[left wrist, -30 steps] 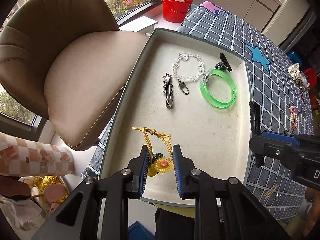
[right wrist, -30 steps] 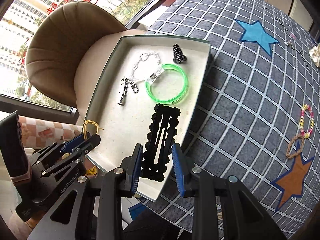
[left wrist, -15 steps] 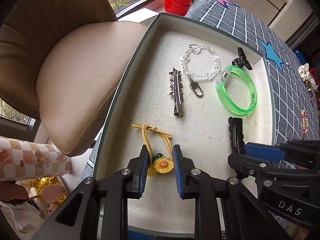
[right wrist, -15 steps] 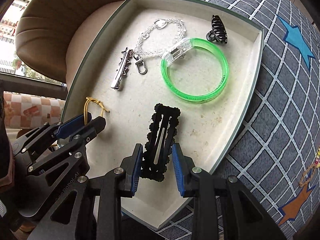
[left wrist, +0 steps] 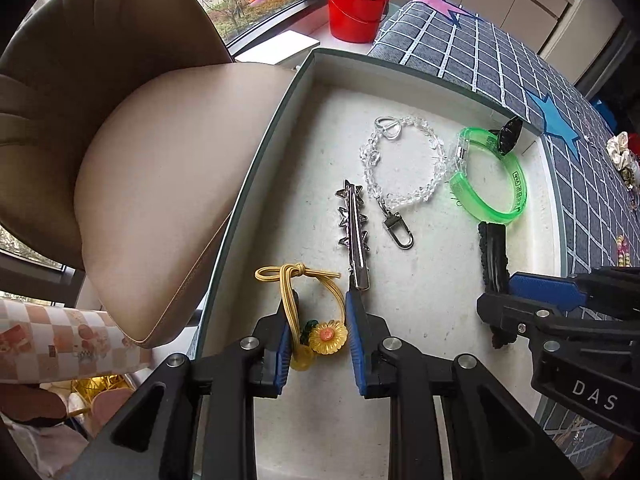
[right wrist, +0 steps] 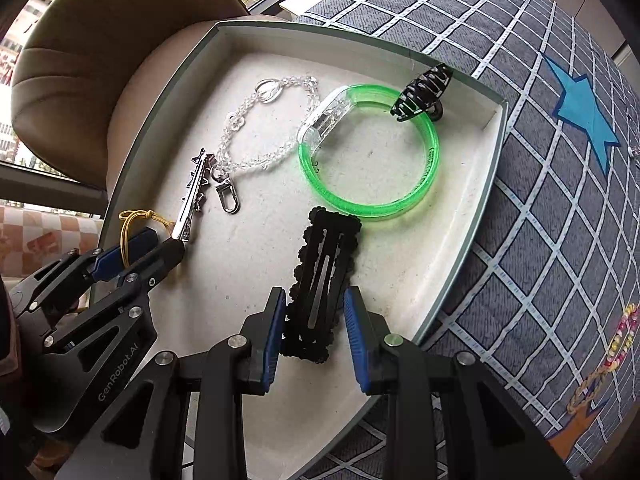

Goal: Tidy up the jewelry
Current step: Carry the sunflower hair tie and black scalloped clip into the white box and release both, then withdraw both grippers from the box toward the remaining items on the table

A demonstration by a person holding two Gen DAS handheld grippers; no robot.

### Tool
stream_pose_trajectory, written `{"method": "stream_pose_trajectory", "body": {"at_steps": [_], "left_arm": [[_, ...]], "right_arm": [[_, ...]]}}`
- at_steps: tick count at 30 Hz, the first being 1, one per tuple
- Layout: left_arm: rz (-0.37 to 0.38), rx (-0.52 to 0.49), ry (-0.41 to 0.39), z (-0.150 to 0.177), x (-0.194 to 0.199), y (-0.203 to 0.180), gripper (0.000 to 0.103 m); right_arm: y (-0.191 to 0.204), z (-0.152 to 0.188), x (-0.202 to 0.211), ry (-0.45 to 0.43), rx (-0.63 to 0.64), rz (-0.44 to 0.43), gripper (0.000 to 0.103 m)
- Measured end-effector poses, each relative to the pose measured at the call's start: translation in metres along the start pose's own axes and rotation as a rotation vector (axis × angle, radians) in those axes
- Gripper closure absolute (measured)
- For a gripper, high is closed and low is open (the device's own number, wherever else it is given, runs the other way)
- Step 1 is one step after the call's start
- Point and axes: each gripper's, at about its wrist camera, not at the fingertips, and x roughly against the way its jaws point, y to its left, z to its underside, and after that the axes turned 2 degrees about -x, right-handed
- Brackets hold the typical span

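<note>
Left gripper (left wrist: 316, 320) clenched on yellow flower hair tie (left wrist: 320, 334), low over tray (left wrist: 264, 152) near edge. Right gripper (right wrist: 316, 308) grasps black snap clip (right wrist: 324, 280) above tray floor. Beyond: silver star clip (left wrist: 354, 240), clear bead chain (left wrist: 400, 160), green bangle (left wrist: 492, 188), black claw clip (right wrist: 424, 92).

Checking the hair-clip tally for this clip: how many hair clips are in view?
3. A silver star clip lies at the tray's left, a black claw clip rests against the far wall on the green bangle, and a black snap clip is in the right gripper's jaws.
</note>
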Motion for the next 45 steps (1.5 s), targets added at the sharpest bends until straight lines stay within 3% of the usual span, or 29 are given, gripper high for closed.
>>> {"method": "stream_pose_trajectory", "body": {"at_steps": [9,13,26,28,29,37,40,45], "left_arm": [[-0.036,-0.001,0.024,0.001,0.002,-0.003,0.069],[-0.042,-0.008,0.033,0.005,0.006,-0.005,0.069],[-0.054,-0.02,0.036,0.018,0.03,-0.011,0.068],[-0.054,-0.012,0.042,0.018,0.032,-0.011,0.015],[-0.071,0.0,0.021,0.019,0.037,-0.011,0.0],[-0.138,-0.062,-0.024,0.021,0.06,-0.02,0.0],[-0.149,-0.064,-0.022,0.024,0.07,-0.026,0.0],[-0.131,-0.085,-0.012,0.035,0.079,-0.039,0.0]], "right_arm": [[-0.002,-0.003,0.003,0.01,-0.019,-0.016,0.069],[-0.012,-0.005,0.013,0.001,-0.044,-0.037,0.049],[-0.054,0.013,0.088,-0.121,-0.138,-0.091,0.044],[-0.056,0.022,0.091,-0.123,-0.149,-0.089,0.044],[-0.056,0.026,0.09,-0.123,-0.155,-0.088,0.044],[-0.057,0.054,0.092,-0.123,-0.212,-0.094,0.038],[-0.061,0.068,0.098,-0.127,-0.234,-0.101,0.023],[-0.073,0.095,0.103,-0.119,-0.277,-0.091,0.023]]}}
